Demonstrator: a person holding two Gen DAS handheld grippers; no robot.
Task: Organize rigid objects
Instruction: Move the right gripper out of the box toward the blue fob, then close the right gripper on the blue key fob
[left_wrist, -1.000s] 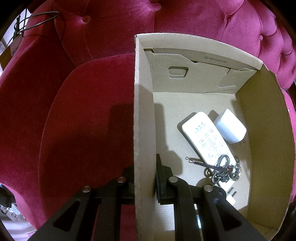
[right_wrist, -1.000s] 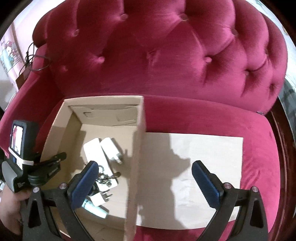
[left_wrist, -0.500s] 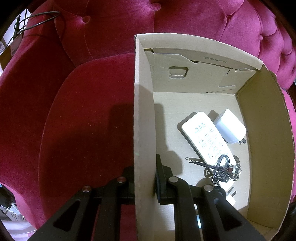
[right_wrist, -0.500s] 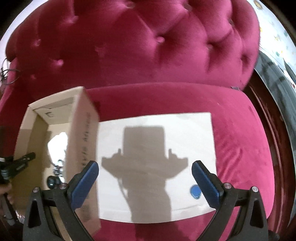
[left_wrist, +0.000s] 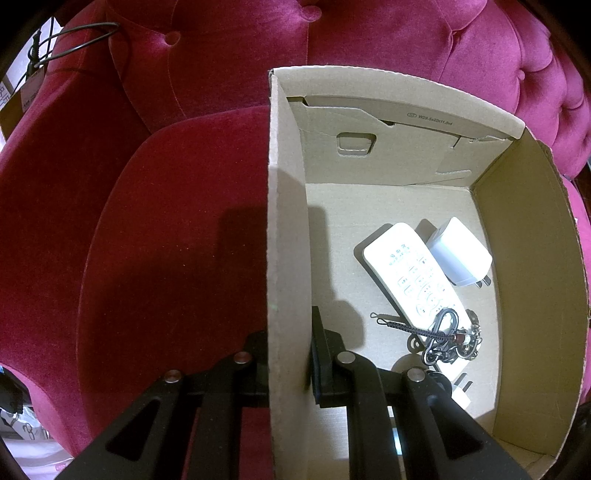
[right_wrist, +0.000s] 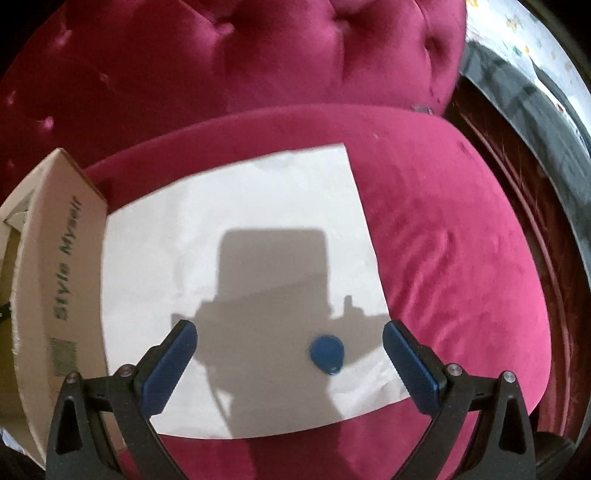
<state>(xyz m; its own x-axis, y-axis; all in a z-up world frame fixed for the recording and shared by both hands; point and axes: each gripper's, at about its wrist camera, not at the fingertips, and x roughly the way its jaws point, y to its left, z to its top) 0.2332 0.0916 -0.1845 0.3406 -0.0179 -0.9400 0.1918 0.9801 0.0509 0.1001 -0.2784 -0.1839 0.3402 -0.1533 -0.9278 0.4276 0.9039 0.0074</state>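
Two green words, "Style Myself", run along the cardboard box (right_wrist: 62, 280) wall.

The sofa (right_wrist: 424, 206) is crimson velvet, its soft pile catching light in paler streaks. The cardboard box (left_wrist: 288, 221) is matt brown corrugated board with raw, fibrous cut edges. Inside it, the remote control (left_wrist: 410, 273) and charger plug (left_wrist: 458, 254) are smooth white plastic (faintly glossy), and the keychain (left_wrist: 443, 336) is shiny metal with a braided cord. A matt white paper sheet (right_wrist: 258, 206) carries a smooth blue plastic key fob (right_wrist: 327, 352). Each hand-held gripper is matt black plastic with metal rivets.
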